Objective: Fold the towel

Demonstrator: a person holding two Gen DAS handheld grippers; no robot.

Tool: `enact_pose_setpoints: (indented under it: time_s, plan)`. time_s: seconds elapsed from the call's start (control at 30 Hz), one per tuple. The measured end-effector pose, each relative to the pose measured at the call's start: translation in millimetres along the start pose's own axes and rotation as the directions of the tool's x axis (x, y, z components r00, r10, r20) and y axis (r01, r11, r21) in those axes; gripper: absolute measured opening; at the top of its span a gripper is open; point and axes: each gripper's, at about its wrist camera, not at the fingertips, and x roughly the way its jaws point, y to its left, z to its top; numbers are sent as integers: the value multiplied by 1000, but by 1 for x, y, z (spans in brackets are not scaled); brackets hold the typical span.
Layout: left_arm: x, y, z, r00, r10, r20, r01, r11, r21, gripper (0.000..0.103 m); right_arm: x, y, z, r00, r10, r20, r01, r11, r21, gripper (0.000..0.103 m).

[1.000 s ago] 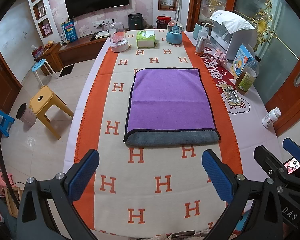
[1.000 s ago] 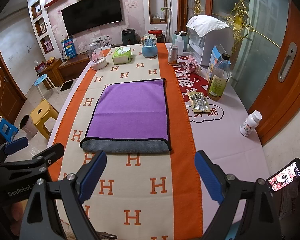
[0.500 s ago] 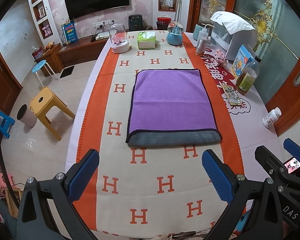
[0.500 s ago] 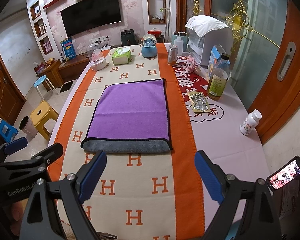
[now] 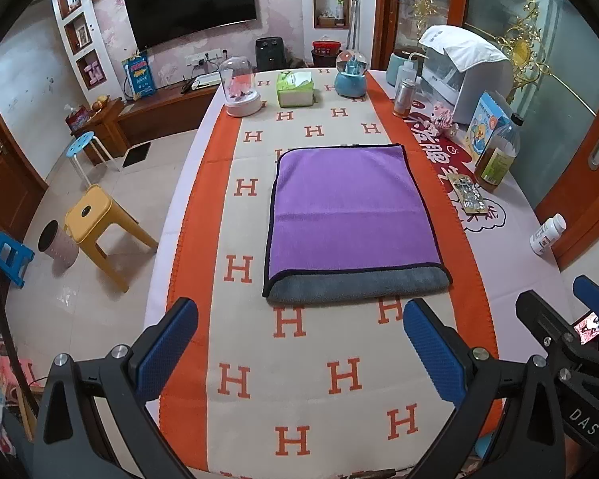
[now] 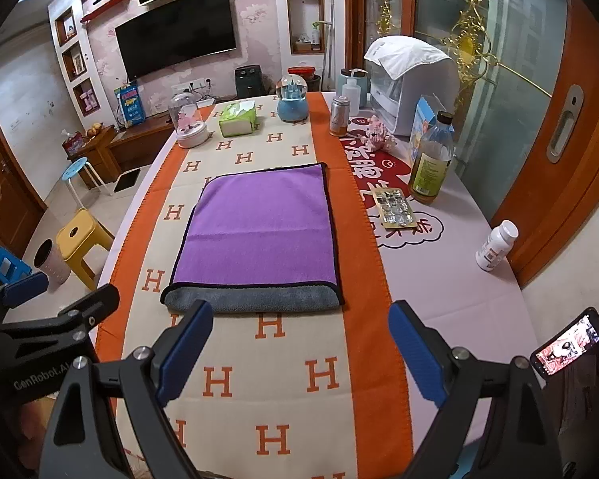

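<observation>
Towel (image 5: 349,211) on H-patterned cloth (image 5: 299,359), television (image 5: 189,4) behind

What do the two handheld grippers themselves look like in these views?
Both the left gripper and the right gripper have black angular frames with silver bolts and two fingers faced with textured blue pads. White lettering marks the bodies: "DAS" on the right one, "GenRobot.AI" on the left. No cables or sleeves are visible.

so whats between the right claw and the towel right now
Nothing but bare H-patterned table runner. The right wrist view shows the open right claw just short of the towel, its gray folded edge nearest the left blue pad.
</observation>
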Motion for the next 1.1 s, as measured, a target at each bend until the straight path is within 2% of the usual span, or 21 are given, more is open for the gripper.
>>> enact_pose_setpoints:
  time_s: [0.4,0.73,0.9,1.1]
  plan:
    - [8,8,9,999,-32,31,31,999,40,102,3,10,0,999,-46,-3,46,998,46,90]
    - [13,17,17,995,-78,63,74,996,57,102,-3,19,5,997,-80,19,79,996,42,90]
    - [17,17,23,995,-72,68,68,996,64,102,-1,18,13,997,-70,29,70,997,20,90]
    - [25,15,32,996,-37,83,32,998,57,102,20,7,27,999,-44,18,44,999,-20,90]
